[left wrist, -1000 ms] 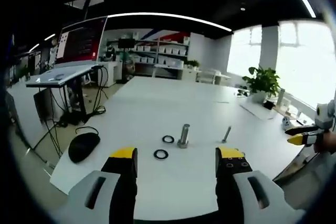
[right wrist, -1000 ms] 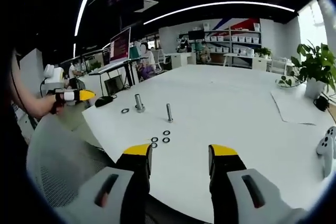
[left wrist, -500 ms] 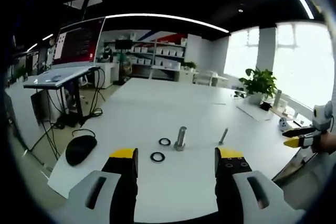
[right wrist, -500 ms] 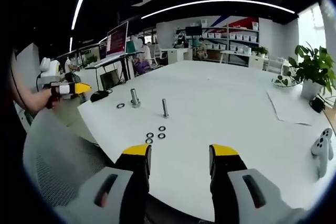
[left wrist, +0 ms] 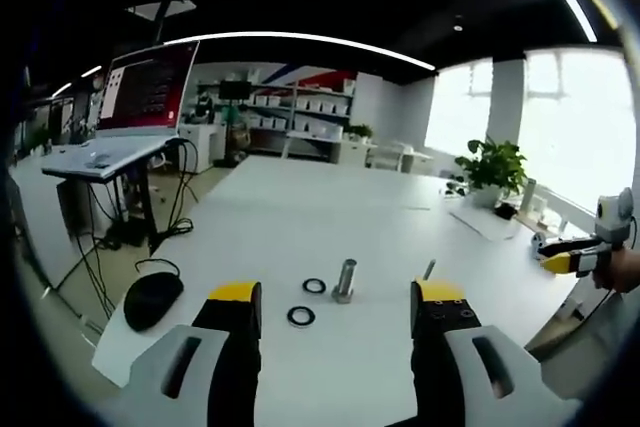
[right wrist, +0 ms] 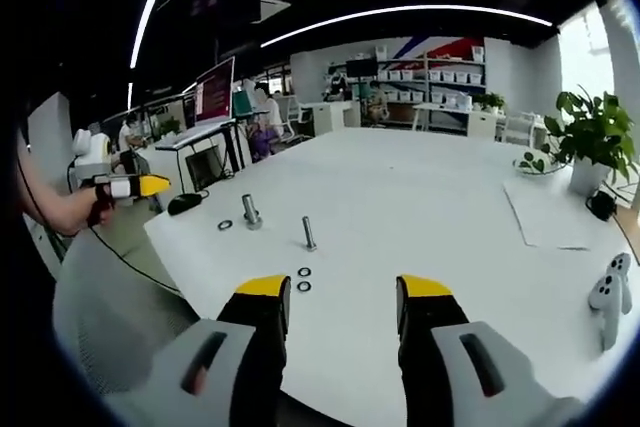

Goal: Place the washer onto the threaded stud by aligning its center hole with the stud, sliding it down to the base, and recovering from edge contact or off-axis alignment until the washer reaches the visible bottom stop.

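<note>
Left gripper view has the white desk (left wrist: pixel 300 207), the left tool (left wrist: pixel 338 299) wide and empty, a mouse (left wrist: pixel 152 299), a thick stud (left wrist: pixel 345 280) upright between two washers (left wrist: pixel 301 316).

Left gripper view: rides on the left gripper (left wrist: pixel 337 309), raised above the white table (left wrist: pixel 300 207) at its near edge, looking forward and slightly down across it; thick stud (left wrist: pixel 345 280) just ahead of the jaws. Right gripper (left wrist: pixel 563 255) shows at far right.

Right gripper view: rides on the right gripper (right wrist: pixel 343 305), further along the same edge, facing across the table (right wrist: pixel 440 197); thin stud (right wrist: pixel 309 233) ahead, thick stud (right wrist: pixel 250 211) further left, left gripper (right wrist: pixel 135 185) at far left.

Shared: tabletop, both studs.
</note>
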`<state>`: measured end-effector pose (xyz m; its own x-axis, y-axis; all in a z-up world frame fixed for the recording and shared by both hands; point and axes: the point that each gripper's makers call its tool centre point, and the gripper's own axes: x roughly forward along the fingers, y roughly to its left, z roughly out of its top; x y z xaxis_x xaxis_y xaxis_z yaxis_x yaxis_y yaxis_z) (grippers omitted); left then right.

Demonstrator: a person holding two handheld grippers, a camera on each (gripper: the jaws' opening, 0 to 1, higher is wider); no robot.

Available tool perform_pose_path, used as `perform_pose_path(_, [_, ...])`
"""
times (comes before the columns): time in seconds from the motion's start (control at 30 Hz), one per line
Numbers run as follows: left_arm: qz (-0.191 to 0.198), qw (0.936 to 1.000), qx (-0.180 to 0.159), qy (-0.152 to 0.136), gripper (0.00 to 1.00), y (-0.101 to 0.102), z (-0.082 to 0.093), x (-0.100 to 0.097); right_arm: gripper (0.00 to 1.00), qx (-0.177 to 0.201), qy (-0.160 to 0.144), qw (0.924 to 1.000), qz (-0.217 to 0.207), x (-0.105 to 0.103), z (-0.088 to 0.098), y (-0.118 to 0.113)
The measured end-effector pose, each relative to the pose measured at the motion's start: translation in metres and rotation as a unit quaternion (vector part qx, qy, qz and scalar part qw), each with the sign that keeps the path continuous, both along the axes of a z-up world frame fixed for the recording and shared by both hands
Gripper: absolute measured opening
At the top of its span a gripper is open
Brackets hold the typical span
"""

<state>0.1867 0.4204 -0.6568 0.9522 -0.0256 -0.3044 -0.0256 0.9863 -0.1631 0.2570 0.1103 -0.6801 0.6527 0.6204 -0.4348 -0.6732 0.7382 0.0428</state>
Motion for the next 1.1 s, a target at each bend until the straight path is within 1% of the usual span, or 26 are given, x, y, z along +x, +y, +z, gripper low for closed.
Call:
perform_pose_path(0.03, [-0.011, 0.9999, 0.010, -0.007, 0.59, -0.004, 0.005, 0.002, 0.45, 0.001, 0.001, 1.0000, -0.004, 0.001, 0.000, 0.000])
perform_pose_path(0.1, [-0.025, 0.9994, 0.022, -0.010, 0.59, -0.009, 0.007, 0.003, 0.46, 0.014, 0.004, 0.9999, -0.004, 0.001, 0.004, 0.003])
perform_pose_path(0.17, [-0.040, 0.9989, 0.023, -0.006, 0.59, -0.015, 0.005, 0.005, 0.46, 0.009, -0.002, 1.0000, -0.001, 0.001, 0.004, 0.005])
perform_pose_path(0.23, [-0.043, 0.9987, 0.028, -0.002, 0.58, -0.017, 0.003, 0.006, 0.46, 0.000, 0.000, 1.0000, 0.006, -0.002, -0.002, 0.006])
perform_pose_path(0.3, [-0.042, 0.9987, 0.029, 0.002, 0.57, -0.015, -0.002, 0.006, 0.47, -0.020, 0.000, 0.9998, 0.010, -0.004, -0.012, 0.004])
perform_pose_path(0.33, [-0.039, 0.9989, 0.027, 0.007, 0.57, -0.014, -0.005, 0.005, 0.47, -0.027, 0.006, 0.9996, 0.006, -0.004, -0.016, 0.002])
perform_pose_path(0.4, [-0.036, 0.9990, 0.023, 0.013, 0.57, -0.012, -0.008, 0.002, 0.47, -0.021, 0.006, 0.9998, -0.001, 0.000, -0.014, 0.000])
perform_pose_path(0.43, [-0.031, 0.9992, 0.023, 0.012, 0.57, -0.010, -0.007, 0.001, 0.47, -0.005, -0.002, 0.9999, -0.009, 0.002, -0.008, -0.001])
perform_pose_path(0.47, [-0.026, 0.9994, 0.021, 0.011, 0.57, -0.008, -0.007, 0.001, 0.47, -0.005, 0.000, 0.9999, -0.010, 0.002, -0.008, -0.003])
perform_pose_path(0.5, [-0.020, 0.9997, 0.013, 0.009, 0.58, -0.005, -0.007, 0.000, 0.47, -0.007, 0.002, 0.9999, -0.010, 0.001, -0.010, -0.003])
perform_pose_path(0.57, [-0.018, 0.9997, 0.010, 0.012, 0.57, -0.005, -0.009, -0.001, 0.47, -0.017, 0.006, 0.9998, -0.010, -0.001, -0.015, -0.005])
perform_pose_path(0.67, [-0.019, 0.9995, 0.012, 0.020, 0.57, -0.006, -0.012, -0.002, 0.46, -0.020, 0.005, 0.9998, -0.004, -0.002, -0.014, -0.001])
perform_pose_path(0.73, [-0.017, 0.9996, 0.015, 0.018, 0.57, -0.004, -0.012, -0.002, 0.46, -0.027, 0.010, 0.9996, 0.004, -0.004, -0.018, 0.002])
perform_pose_path(0.8, [-0.014, 0.9995, 0.015, 0.024, 0.57, -0.003, -0.014, -0.003, 0.45, -0.036, 0.019, 0.9991, 0.009, -0.007, -0.024, 0.002])
perform_pose_path(0.97, [-0.016, 0.9992, 0.018, 0.031, 0.56, -0.003, -0.018, -0.004, 0.45, -0.043, 0.033, 0.9985, 0.005, -0.007, -0.029, 0.000])
perform_pose_path(1.0, [-0.017, 0.9989, 0.021, 0.039, 0.56, -0.003, -0.021, -0.004, 0.45, -0.044, 0.035, 0.9984, 0.004, -0.008, -0.030, -0.001])
perform_pose_path(1.1, [-0.020, 0.9985, 0.025, 0.044, 0.57, -0.004, -0.023, -0.005, 0.45, -0.044, 0.037, 0.9983, 0.000, -0.008, -0.031, -0.003])
